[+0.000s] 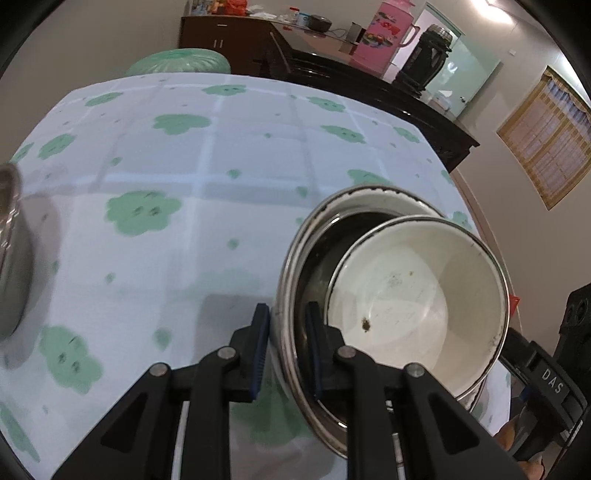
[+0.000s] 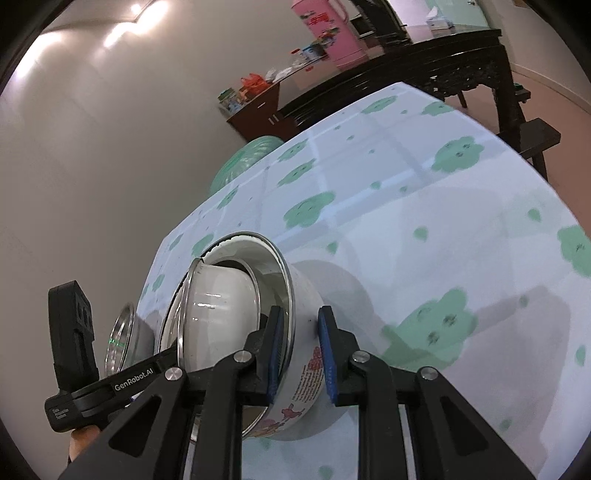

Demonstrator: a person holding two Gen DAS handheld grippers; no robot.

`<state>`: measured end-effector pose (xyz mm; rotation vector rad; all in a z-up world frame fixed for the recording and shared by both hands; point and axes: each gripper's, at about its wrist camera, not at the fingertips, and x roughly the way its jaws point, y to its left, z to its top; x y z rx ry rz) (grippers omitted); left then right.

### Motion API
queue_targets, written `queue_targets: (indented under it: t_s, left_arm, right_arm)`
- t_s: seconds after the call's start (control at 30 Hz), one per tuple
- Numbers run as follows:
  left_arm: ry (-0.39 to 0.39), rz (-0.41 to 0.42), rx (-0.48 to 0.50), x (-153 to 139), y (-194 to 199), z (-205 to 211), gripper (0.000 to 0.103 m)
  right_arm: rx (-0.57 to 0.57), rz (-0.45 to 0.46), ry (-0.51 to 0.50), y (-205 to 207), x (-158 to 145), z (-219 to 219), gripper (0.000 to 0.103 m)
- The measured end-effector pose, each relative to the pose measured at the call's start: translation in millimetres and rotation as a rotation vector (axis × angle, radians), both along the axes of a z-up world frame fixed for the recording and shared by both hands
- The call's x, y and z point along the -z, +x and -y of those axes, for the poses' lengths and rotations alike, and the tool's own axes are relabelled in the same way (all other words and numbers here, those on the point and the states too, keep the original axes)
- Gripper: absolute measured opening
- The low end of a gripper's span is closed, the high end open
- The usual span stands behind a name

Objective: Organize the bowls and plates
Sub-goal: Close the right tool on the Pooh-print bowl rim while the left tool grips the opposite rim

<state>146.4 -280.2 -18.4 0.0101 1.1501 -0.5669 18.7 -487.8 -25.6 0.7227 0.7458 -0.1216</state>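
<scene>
Fingers of both grippers clamp the nested bowls (image 1: 369,295); steel pot (image 1: 11,258) stands left.

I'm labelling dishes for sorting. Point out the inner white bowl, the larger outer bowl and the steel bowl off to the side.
inner white bowl (image 1: 417,310), left wrist view, inside bottom.
outer bowl (image 2: 306,373), right wrist view, printed outer wall.
steel bowl (image 1: 13,266), left wrist view, outer wall.

The steel bowl (image 1: 11,254), left of the nested bowls (image 1: 369,295), is cut off by the frame's edge. The inner bowl (image 1: 417,306) hides the outer bowl's bottom. Items on the sideboard (image 1: 221,33) behind are too small to tell.
</scene>
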Motion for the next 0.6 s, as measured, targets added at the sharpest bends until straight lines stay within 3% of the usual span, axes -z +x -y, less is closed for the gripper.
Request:
queue_targets:
  t_s: [0.2, 0.37, 0.47, 0.6]
  left_arm:
    - [0.012, 0.0, -0.002, 0.6, -9.5, -27.1, 0.018]
    - [-0.062, -0.036, -0.008, 0.6, -9.5, -49.0, 0.019]
    - [-0.109, 0.024, -0.012, -20.8, -11.8, -60.7, 0.017]
    - [-0.051, 0.131, -0.024, -43.7, -13.5, -63.5, 0.017]
  right_arm:
    - [-0.031, -0.008, -0.008, -4.3, 1.7, -28.2, 0.022]
    - [-0.022, 0.003, 0.002, -5.0, 5.7, -37.0, 0.022]
    - [0.021, 0.063, -0.033, -13.0, -6.6, -39.3, 0.022]
    - [0.031, 0.136, -0.137, -20.2, -30.5, -48.1, 0.022]
